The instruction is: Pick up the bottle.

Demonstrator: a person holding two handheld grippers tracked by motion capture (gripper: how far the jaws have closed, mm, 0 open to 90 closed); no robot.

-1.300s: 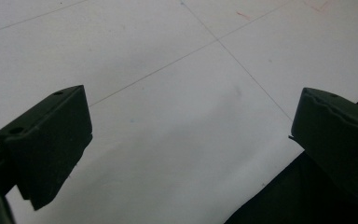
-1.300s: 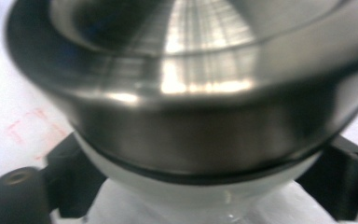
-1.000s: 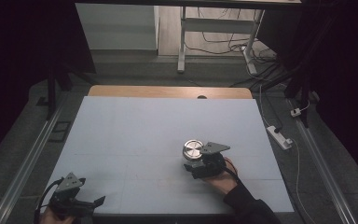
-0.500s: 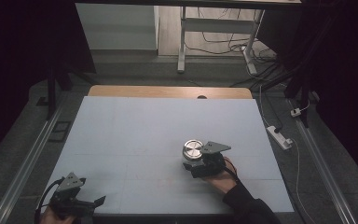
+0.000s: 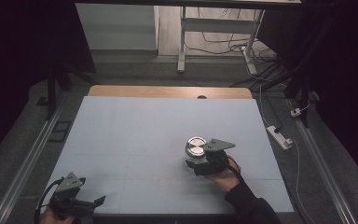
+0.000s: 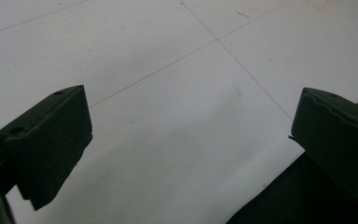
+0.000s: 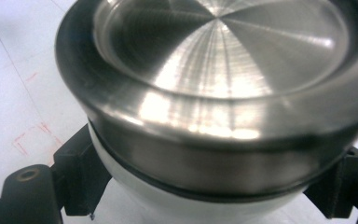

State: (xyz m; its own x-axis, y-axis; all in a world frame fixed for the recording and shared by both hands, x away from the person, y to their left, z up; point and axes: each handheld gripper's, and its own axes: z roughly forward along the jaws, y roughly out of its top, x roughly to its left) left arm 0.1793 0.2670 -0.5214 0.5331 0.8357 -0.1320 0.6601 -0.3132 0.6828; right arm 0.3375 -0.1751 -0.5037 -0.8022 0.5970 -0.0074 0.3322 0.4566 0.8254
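Observation:
A round jar with a brushed metal lid (image 5: 196, 147) stands right of centre on the pale blue table mat (image 5: 140, 130). My right gripper (image 5: 194, 163) reaches it from the near side, held by a hand in a dark sleeve. In the right gripper view the lid (image 7: 223, 46) looms close over a whitish body, and the black fingers (image 7: 79, 168) press the body on both sides just below the lid's rim. My left gripper (image 5: 91, 203) rests at the mat's near left corner. Its jaws stand wide apart over bare mat (image 6: 189, 121), holding nothing.
A wooden strip (image 5: 168, 91) borders the mat's far edge. Metal rails (image 5: 32, 158) run along both sides of the table. A white power strip (image 5: 279, 136) and cables lie on the floor to the right. Faint red marks (image 7: 32, 135) show on the mat beside the jar.

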